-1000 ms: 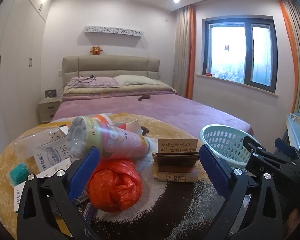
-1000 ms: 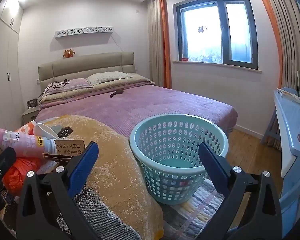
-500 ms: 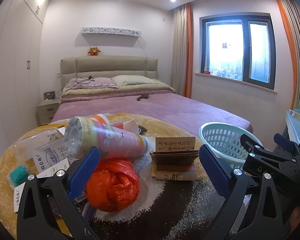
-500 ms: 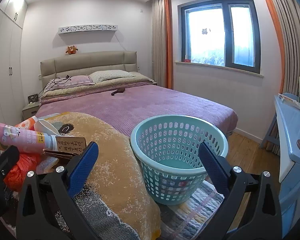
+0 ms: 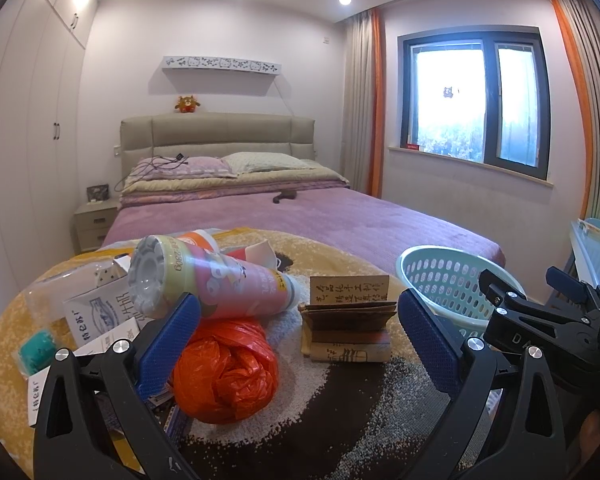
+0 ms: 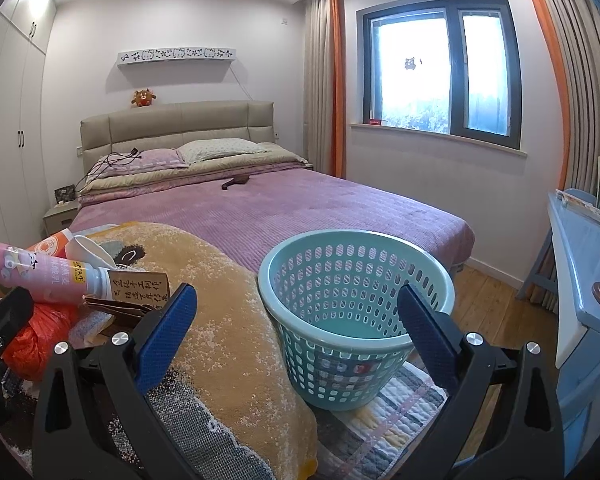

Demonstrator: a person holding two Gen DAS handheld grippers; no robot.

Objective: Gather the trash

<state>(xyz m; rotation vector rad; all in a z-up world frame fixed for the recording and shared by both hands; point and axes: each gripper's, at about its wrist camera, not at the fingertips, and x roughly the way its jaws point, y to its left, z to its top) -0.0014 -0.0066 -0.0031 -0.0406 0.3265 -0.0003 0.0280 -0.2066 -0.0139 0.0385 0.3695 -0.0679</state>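
A pile of trash lies on a yellow and brown blanket: a pink bottle on its side, a crumpled orange plastic bag, a folded cardboard packet, white paper boxes and a white cup. My left gripper is open and empty, just short of the bag and the packet. A teal plastic basket stands on the floor beside the bed. My right gripper is open and empty, close in front of the basket. The right gripper also shows in the left wrist view.
A bed with a purple cover fills the middle of the room. A blue desk stands at the right. A patchwork rug lies under the basket. A nightstand and wardrobes are at the left.
Both views have shifted slightly, with the pile and the basket sitting a little lower and nearer in frame. Both grippers stay open and empty.
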